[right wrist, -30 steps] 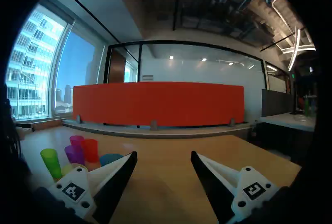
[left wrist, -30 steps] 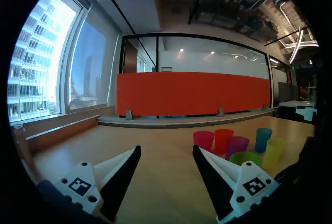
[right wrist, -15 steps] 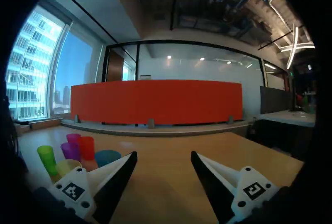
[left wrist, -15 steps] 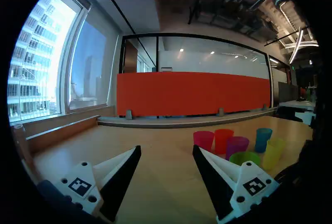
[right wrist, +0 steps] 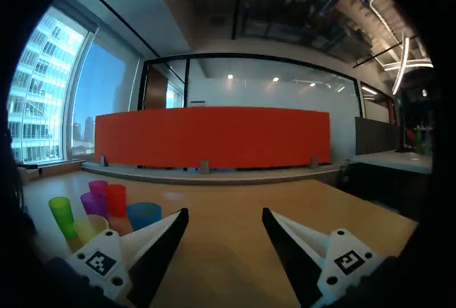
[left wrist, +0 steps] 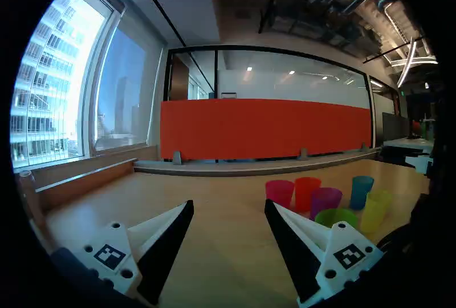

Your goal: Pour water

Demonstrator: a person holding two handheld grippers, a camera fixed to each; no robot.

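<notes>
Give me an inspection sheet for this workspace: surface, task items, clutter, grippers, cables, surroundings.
Surface: wooden table.
Job's things: six plastic cups standing in one cluster: pink cup, red cup, purple cup, blue cup, yellow cup, green cup.
Clutter: nothing seen.
Grippers: left gripper open, holding nothing; right gripper open, holding nothing; both short of the cups.
Cables: nothing seen.
Surroundings: orange partition behind the table, glass wall above it, windows, exposed ceiling pipes.
</notes>
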